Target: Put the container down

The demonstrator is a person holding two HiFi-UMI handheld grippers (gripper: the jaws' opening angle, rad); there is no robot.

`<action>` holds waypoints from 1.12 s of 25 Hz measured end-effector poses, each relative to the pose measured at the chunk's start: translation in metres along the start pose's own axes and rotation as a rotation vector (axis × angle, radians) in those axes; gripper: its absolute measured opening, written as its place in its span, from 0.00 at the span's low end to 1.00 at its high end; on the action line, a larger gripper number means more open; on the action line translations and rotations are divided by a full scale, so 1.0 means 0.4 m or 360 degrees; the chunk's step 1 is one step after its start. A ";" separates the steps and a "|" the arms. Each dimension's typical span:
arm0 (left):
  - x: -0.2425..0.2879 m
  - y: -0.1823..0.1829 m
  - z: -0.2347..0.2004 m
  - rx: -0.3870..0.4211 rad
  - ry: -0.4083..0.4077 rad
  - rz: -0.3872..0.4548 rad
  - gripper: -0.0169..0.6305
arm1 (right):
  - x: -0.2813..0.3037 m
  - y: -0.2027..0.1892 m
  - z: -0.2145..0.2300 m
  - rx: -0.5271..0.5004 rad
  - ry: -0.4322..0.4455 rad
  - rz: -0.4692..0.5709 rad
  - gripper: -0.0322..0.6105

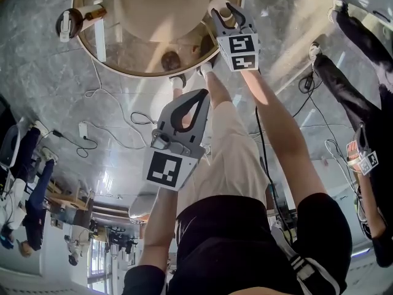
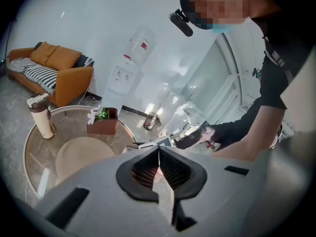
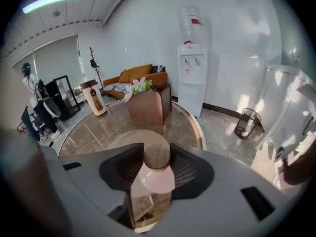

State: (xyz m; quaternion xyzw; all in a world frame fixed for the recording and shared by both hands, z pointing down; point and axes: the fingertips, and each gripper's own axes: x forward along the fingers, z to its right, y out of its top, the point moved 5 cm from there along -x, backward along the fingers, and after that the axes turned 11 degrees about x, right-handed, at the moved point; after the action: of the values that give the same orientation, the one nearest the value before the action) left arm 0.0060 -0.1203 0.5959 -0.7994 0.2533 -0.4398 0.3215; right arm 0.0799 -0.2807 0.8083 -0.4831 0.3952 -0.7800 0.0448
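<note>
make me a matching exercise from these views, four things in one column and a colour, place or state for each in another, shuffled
Things:
1. sofa
2. container
3. left gripper
4. tumbler

Descriptions:
a. jaws together, nothing between them
b. orange
c. standing upright on the glass table
d. between the jaws of the right gripper

Pairs: 1-b; 2-d; 3-a; 4-c
</note>
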 end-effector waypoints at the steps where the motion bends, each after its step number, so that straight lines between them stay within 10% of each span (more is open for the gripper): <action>1: -0.003 0.000 -0.001 0.0000 -0.0001 -0.0002 0.06 | -0.002 0.003 -0.003 0.0006 -0.0002 -0.0008 0.30; 28: -0.227 0.192 0.042 0.0224 0.0072 0.0181 0.06 | -0.447 0.288 -0.178 0.0008 0.0066 0.0083 0.30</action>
State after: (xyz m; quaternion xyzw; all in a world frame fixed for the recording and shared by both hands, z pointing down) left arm -0.0328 -0.1038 0.4834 -0.7490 0.2739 -0.4555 0.3956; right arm 0.0822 -0.2379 0.5881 -0.4563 0.4067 -0.7893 0.0582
